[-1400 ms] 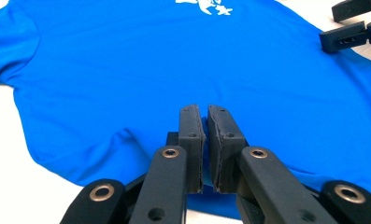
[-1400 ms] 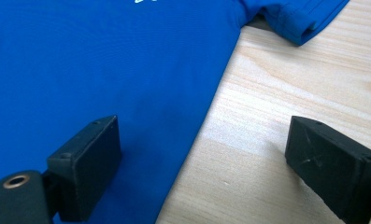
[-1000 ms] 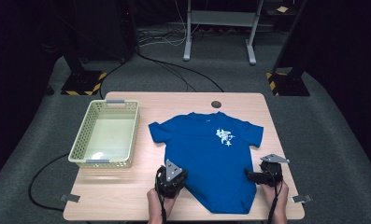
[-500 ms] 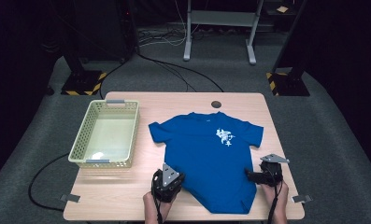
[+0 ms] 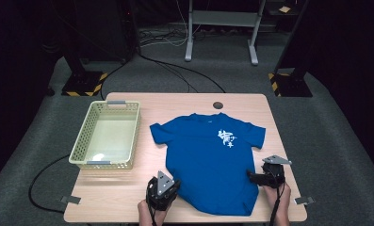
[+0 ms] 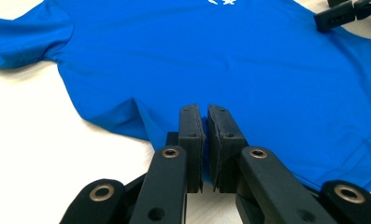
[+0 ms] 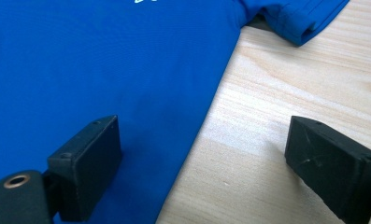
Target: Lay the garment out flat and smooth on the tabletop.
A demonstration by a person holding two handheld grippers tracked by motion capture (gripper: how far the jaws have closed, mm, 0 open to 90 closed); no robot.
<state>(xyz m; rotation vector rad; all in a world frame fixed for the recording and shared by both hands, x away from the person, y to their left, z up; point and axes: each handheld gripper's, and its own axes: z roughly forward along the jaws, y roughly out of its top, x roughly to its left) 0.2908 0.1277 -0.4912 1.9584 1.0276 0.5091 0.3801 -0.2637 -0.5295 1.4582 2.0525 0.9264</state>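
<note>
1. The blue T-shirt (image 5: 212, 162) lies flat, front up, on the middle-right of the light wooden table (image 5: 118, 193), neckline towards the far edge and hem towards the person. Its knit cloth is smooth and thin, with a small white print (image 5: 226, 139) on the chest and short sleeves spread to both sides.
2. The left gripper (image 6: 204, 147) has its two black, blocky jaws pressed together, pinching the near left edge of the shirt, where the cloth rises in a soft fold (image 6: 127, 114).
3. The right gripper (image 7: 202, 158) has its jaws spread wide over the shirt's right side edge: one matte black pad sits above blue cloth, the other above bare wood grain. Nothing is caught between them.
4. A pale yellow plastic basket (image 5: 107, 162), rectangular with latticed walls, stands left of the shirt, apart from it.
5. A round dark grommet (image 5: 217, 105) is set in the table near its far edge, beyond the collar.
6. Grey tape tabs (image 5: 70, 199) mark the table's near corners; black cables (image 5: 175, 70) run across the grey carpet behind.
</note>
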